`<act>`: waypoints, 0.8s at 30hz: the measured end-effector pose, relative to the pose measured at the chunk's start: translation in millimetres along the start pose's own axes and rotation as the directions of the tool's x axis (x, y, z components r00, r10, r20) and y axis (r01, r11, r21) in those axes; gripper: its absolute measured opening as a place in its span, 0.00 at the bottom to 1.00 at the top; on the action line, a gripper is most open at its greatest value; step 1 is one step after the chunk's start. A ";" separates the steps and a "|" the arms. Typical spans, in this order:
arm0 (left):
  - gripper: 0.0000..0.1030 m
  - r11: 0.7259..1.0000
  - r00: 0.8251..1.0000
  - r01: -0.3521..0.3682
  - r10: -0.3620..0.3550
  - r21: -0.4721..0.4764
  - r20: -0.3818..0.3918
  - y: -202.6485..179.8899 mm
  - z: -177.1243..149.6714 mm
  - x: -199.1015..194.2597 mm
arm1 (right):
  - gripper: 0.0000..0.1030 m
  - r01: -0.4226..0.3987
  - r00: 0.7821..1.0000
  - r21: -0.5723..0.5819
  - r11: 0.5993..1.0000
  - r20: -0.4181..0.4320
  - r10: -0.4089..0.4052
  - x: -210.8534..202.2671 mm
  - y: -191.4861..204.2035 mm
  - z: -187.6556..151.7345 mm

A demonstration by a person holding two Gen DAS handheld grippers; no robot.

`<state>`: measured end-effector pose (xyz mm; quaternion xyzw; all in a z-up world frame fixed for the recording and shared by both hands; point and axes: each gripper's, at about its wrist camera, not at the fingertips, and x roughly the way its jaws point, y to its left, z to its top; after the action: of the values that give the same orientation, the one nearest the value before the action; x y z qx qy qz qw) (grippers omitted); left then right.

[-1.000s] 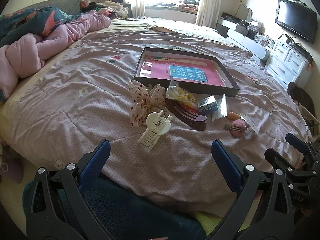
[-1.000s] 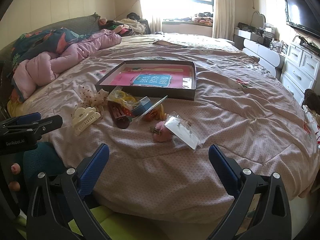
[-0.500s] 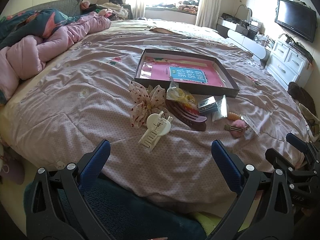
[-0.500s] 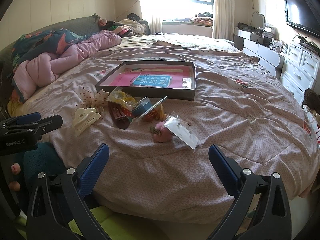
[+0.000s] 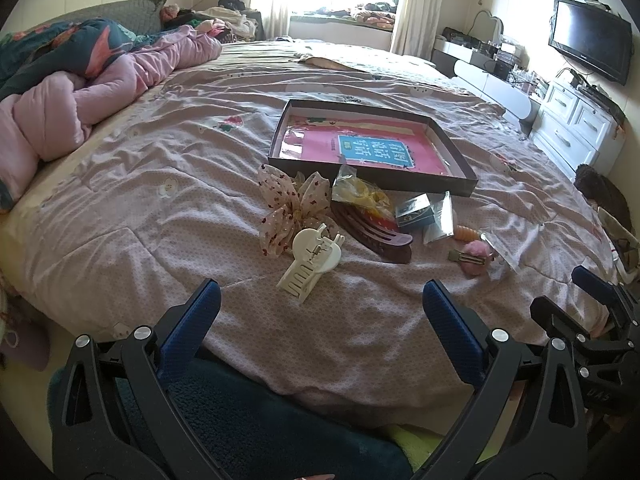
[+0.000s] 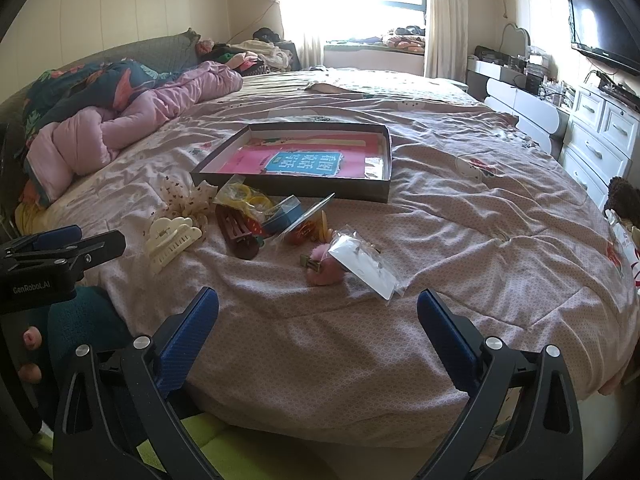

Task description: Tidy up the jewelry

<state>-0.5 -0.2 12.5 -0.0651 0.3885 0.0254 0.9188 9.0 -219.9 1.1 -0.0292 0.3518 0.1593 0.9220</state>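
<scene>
On the pink bedspread lies a shallow dark box (image 5: 460, 160) (image 6: 382, 194) with a pink card inside. In front of it lies a heap of hair pieces: a cream claw clip (image 5: 310, 264) (image 6: 172, 242), a spotted bow (image 5: 286, 204), a brown clip (image 5: 372, 228) (image 6: 236, 230), a yellow bagged item (image 5: 358, 192), a pink fluffy clip (image 5: 474, 258) (image 6: 324, 268) and a clear packet (image 6: 366, 266). My left gripper (image 5: 322, 314) stands open near the bed's front edge, short of the cream clip. My right gripper (image 6: 318, 322) is open too, short of the pink clip.
A rumpled pink duvet (image 5: 100, 88) lies at the left. White drawers (image 5: 576, 128) and a wall television (image 5: 588, 46) stand at the right. A dark teal cloth (image 5: 260, 420) sits under my left gripper. Fingers of a hand (image 6: 30, 354) show at the left edge.
The view has crept slightly forward toward the heap. Both grippers stay open and nothing on the bed has shifted.
</scene>
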 end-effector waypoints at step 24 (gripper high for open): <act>0.90 0.997 1.000 0.003 -0.003 -0.081 0.002 29.5 -0.9 5.8 | 0.94 -0.065 0.997 0.004 0.998 -0.049 0.065 26.5 1.0 3.9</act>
<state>0.0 28.9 4.8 -0.1030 0.3860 0.0399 0.9159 29.8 -211.1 -13.3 -0.0203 0.3751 0.1880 0.9075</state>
